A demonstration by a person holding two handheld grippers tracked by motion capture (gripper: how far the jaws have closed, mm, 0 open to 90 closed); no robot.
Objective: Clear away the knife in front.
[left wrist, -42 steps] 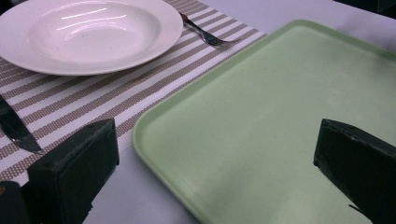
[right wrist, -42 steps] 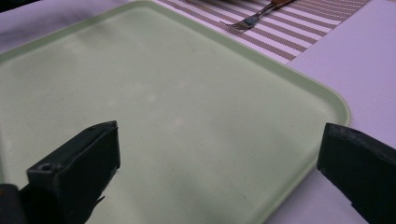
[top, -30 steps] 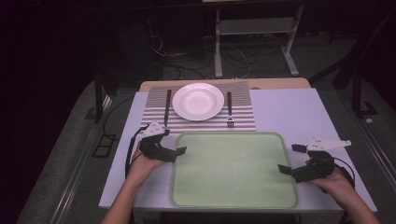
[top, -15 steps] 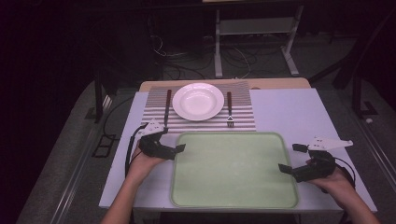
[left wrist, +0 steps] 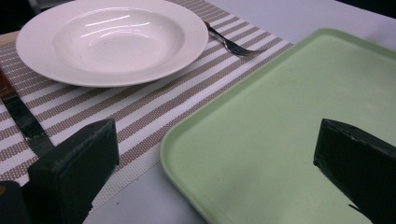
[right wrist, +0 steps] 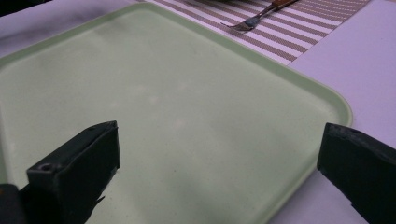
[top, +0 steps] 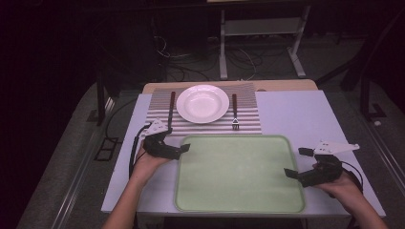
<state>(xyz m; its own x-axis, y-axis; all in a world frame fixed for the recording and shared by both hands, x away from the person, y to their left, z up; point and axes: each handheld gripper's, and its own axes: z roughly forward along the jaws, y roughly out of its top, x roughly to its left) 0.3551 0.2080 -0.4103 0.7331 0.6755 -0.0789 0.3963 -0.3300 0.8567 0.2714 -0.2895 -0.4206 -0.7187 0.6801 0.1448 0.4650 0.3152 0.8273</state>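
Green tray (top: 239, 176) lies between both spread tongs, left (top: 184, 149) and right (top: 295, 162), its edges cropped close-up.

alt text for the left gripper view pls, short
An empty green tray lies between the left gripper's two open black jaws. Behind it, a white plate sits on a striped placemat, a fork on one side, a knife on the other.

Knife (left wrist: 21, 116) blade partly hidden behind left tool's jaw, fork (right wrist: 261, 16) handle cropped
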